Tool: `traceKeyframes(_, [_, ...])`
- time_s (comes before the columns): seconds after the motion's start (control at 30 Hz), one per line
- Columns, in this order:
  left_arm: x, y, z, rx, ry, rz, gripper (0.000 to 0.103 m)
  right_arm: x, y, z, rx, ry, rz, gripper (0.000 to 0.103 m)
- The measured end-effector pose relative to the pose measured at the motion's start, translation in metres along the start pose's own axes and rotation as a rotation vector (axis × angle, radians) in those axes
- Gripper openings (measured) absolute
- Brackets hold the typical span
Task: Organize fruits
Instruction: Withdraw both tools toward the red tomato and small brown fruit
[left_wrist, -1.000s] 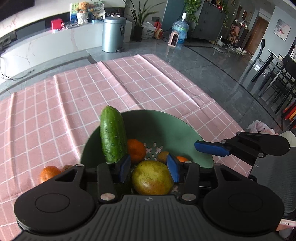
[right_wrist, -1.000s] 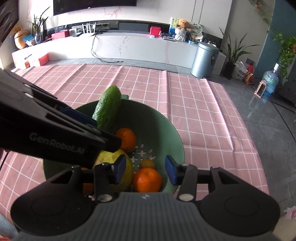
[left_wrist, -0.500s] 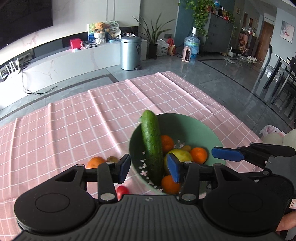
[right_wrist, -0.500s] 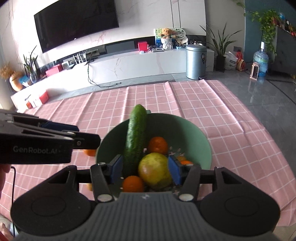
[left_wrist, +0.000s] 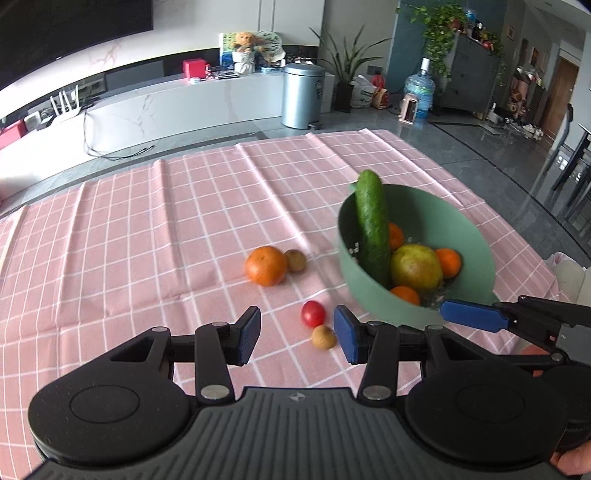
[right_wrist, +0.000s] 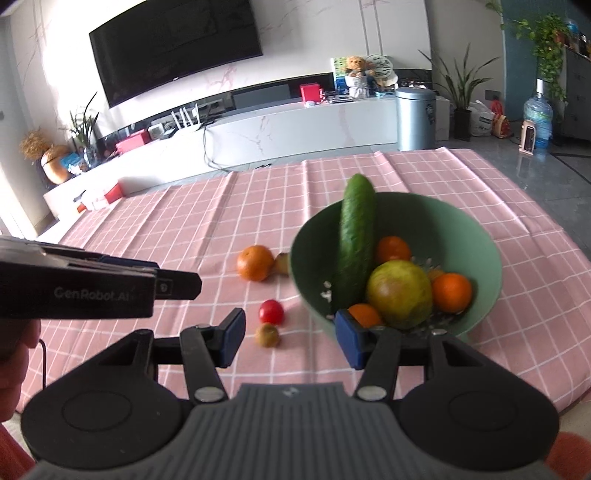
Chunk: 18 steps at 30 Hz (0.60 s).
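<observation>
Both wrist views look down, sharing the bowl (left_wrist: 476, 236).

Both tools have been drawn back from the green bowl (left_wrist: 469, 240), which a second ago filled the space right ahead of them. The left tool (left_wrist: 296, 334) is now held open over bare pink cloth (left_wrist: 147, 240), with a red tomato (left_wrist: 313, 313) and a small brown fruit (left_wrist: 323, 336) brought into sight between its fingers. The right tool (right_wrist: 290, 338) has just been opened wider, with nothing gripped, and a large orange (left_wrist: 266, 266) is now revealed left of the bowl.
</observation>
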<state>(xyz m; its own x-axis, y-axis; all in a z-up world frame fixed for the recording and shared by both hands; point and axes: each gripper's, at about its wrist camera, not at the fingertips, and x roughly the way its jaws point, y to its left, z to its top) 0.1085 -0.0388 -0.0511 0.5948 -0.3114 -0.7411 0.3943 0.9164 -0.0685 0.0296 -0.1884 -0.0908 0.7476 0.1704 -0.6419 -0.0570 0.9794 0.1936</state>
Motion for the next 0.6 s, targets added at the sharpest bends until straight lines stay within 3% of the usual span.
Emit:
traceKeyframes(0.17, [0.004, 0.013, -0.013, -0.019, 0.013, -0.022, 0.054, 0.006, 0.016, -0.011, -0.047, 0.012, -0.002, 0.05])
traceKeyframes(0.37, [0.01, 0.026, -0.025, -0.046, 0.013, -0.036, 0.052, 0.02, 0.025, -0.023, -0.069, 0.049, -0.012, 0.036])
traceKeyframes(0.6, [0.018, 0.03, -0.038, -0.049, -0.027, -0.022, 0.052, 0.034, 0.024, -0.027, -0.047, 0.064, -0.01, 0.036])
